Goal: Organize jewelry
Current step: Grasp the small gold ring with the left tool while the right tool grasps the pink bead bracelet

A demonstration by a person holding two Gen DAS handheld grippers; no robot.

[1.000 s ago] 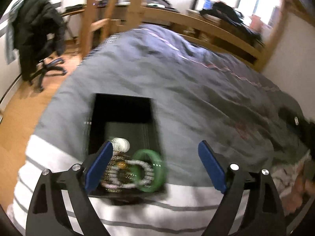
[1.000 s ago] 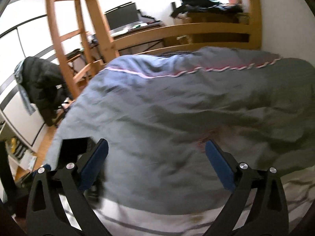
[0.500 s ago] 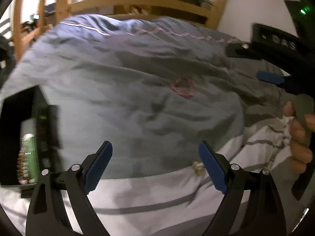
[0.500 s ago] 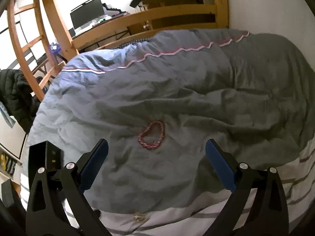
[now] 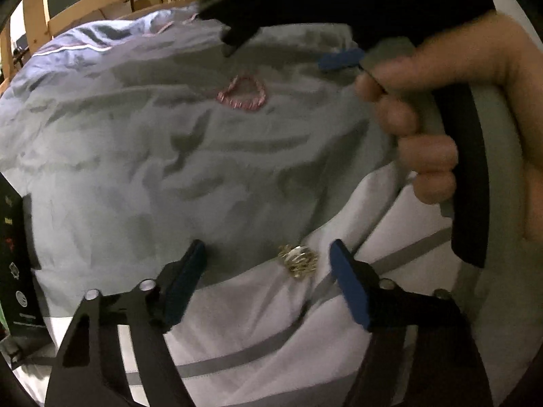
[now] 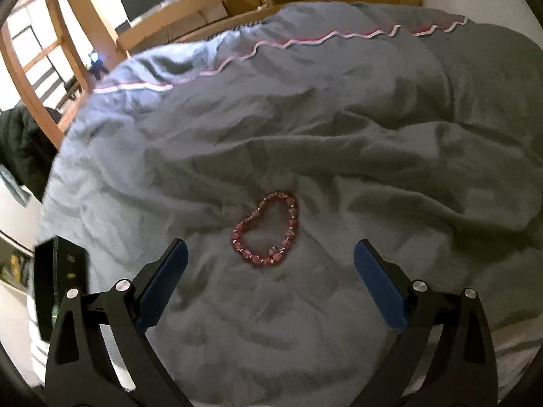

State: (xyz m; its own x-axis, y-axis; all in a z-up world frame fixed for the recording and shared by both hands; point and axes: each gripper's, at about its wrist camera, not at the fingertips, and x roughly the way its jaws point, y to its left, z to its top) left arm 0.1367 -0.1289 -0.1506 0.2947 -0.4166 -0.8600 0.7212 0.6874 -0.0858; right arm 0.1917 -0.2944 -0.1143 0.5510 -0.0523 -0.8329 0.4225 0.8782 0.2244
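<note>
Jewelry still lay loose on the bed: my left gripper (image 5: 266, 264) had swung off the black box (image 5: 13, 254), jaws apart around the gold trinket (image 5: 298, 260) at the duvet's near edge; farther in, my right gripper (image 6: 269, 273), also spread, closed on the pink bracelet (image 6: 268, 229).

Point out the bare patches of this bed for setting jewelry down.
Free: grey duvet beyond the pink bead bracelet, up to its pink-trimmed edge; also between bracelet and black box. Crowded: striped sheet around the gold piece, between the left tongs.

Pink bead bracelet (image 6: 266, 230) and gold tangle (image 5: 298, 259) lie well apart on bedding
</note>
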